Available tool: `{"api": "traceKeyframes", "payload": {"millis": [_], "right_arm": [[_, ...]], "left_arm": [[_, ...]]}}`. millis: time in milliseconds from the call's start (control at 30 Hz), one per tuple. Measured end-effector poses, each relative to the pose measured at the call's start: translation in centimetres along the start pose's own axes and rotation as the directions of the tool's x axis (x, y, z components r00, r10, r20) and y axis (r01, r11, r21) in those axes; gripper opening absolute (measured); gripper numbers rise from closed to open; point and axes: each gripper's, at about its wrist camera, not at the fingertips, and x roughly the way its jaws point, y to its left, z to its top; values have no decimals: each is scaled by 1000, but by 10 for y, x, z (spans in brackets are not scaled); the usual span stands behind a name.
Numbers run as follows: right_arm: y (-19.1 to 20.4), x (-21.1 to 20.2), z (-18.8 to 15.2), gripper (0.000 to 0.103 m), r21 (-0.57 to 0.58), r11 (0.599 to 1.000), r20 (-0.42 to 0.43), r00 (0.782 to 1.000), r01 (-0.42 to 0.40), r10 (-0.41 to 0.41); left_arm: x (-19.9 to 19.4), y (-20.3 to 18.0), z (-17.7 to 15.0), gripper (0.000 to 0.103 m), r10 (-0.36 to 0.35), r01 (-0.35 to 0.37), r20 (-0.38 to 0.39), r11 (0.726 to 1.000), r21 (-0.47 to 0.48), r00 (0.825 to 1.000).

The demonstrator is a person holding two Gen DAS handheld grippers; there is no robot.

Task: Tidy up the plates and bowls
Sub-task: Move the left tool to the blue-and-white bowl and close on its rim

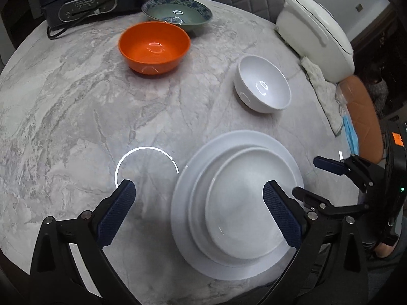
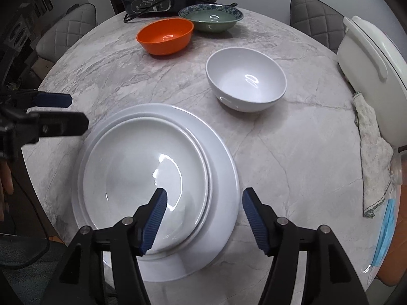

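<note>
Left gripper [image 1: 198, 211]: jaws spread wide with nothing between them, hanging over the near edge of the surface beside the plate stack; the blue ribbed pads [image 1: 117, 211] are clear of every rim, so this hand looks free for its next pick.
Plate stack [image 2: 218, 152]: three white plates nested by size, widest at the bottom and the smallest, deeper one on top; judged the finished part of the sorting, since stacking by size keeps the pile steady. Glossy glaze, round, shallow rims.
Right gripper [image 2: 203, 216]: jaws apart, straddling the stack's near right rim without pressing on it; nothing is gripped, which reads as a plate let go onto the pile.
Orange bowl [image 1: 154, 47]: far left of the bowls, upright, smooth and shiny, deep rounded wall; stands alone, not yet nested.
Patterned bowl [image 1: 176, 12]: just behind the orange one, wide and shallow, green inside with a blue figured rim; whether the two touch I cannot tell.
White bowl [image 1: 263, 84]: right of centre, upright, plain gloss, well apart from the other bowls; likely the nearest next pick.
Surface [image 1: 63, 106]: round, grey veined marble look, smooth, so dishes could slide.
White cooker [image 1: 315, 35]: far right edge, rounded plastic lid, with a rumpled cloth [image 1: 323, 94] beside it.
</note>
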Motion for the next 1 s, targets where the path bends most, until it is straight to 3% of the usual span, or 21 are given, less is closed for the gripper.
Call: {"api": "traceKeyframes", "payload": {"millis": [133,300,500,667,800,1000], "right_arm": [[-2,-9,14,67,-20,1000,36,999,13,-13],[-31,-27,53,67,61,993,107,990,-99,92],[-102,-38,131,67,193,960,217,963,-205,162],[-147,-31,195,67,261,925,280,939,-276,201],[-156,-14,233,67,264,917,276,934,-299,225],[-148,34,269,59,255,901,228,927,-351,297]], "left_arm": [[-5,23,28,102,26,-25,23,999,-46,999],[-11,49,84,102,63,-59,42,995,-82,997],[-15,60,176,101,112,-114,129,994,7,985],[7,69,242,101,158,-168,139,984,59,978],[27,78,277,101,174,-184,124,981,66,977],[67,83,310,101,156,-160,54,982,99,986]]}}
